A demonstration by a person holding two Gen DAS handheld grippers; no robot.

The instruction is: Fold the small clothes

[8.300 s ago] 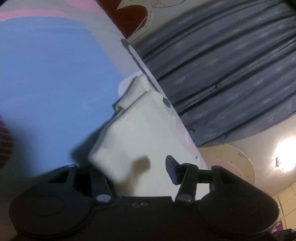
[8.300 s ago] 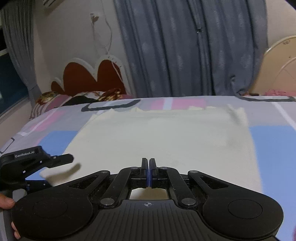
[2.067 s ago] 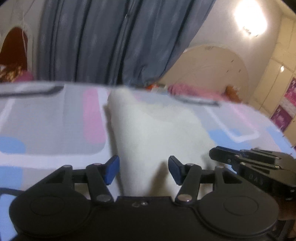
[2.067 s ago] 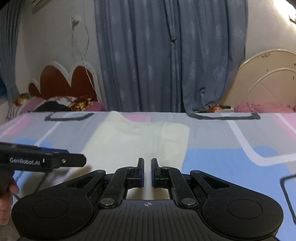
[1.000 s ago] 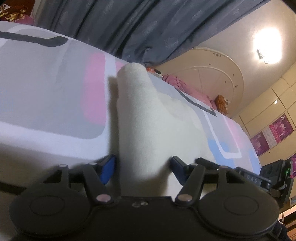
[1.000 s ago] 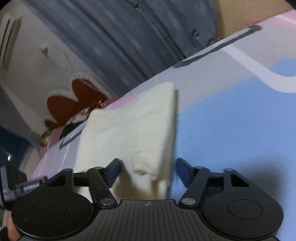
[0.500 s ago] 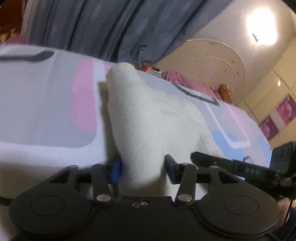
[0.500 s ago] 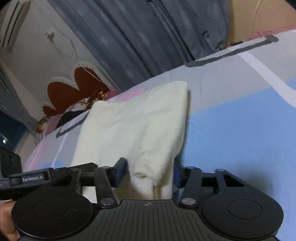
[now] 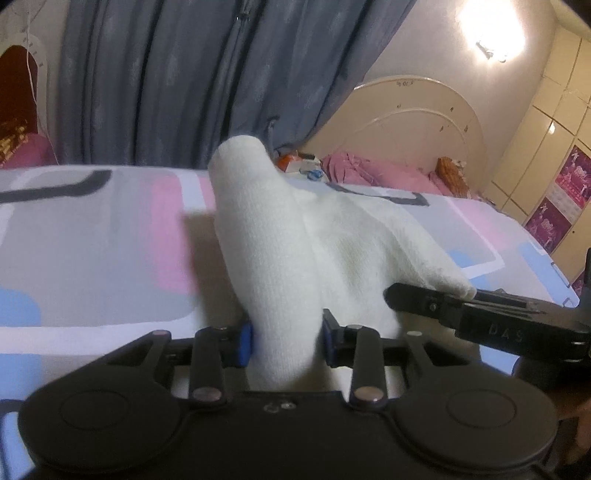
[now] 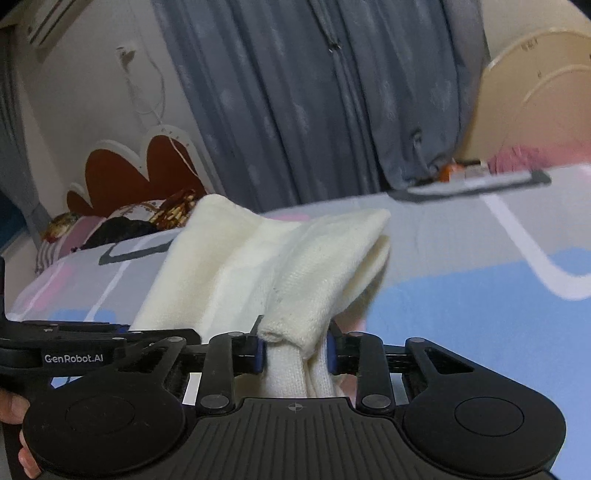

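I am working over a bed [image 9: 92, 266] whose sheet carries grey, pink, blue and white blocks with dark outlines. Behind the bed hang blue-grey curtains [image 9: 177, 81]; to their left stands a red scalloped headboard [image 10: 140, 166] with patterned pillows [image 10: 122, 218] at its foot, and to their right a cream arched headboard [image 9: 417, 125] over a pink bedspread [image 9: 373, 171]. A wall lamp [image 9: 491, 26] glares above that, and cream cupboards [image 9: 554, 122] with pink posters run down the far right.

The cream knitted garment [image 9: 295, 240] lies across the middle of the bed, its near edge bunched and raised off the sheet. My left gripper [image 9: 287, 341] has its fingers closing, a thick roll of the knit pressed between them. My right gripper [image 10: 295, 352] is likewise closing on the other corner, folded layers pinched between its fingers.

Each gripper shows in the other's view, partly cut off at the frame edge. The person's hand [image 10: 14, 410] shows only as fingertips at the left border. The garment's near hem is hidden behind the gripper bodies, and small items below the curtains are too blurred to name.
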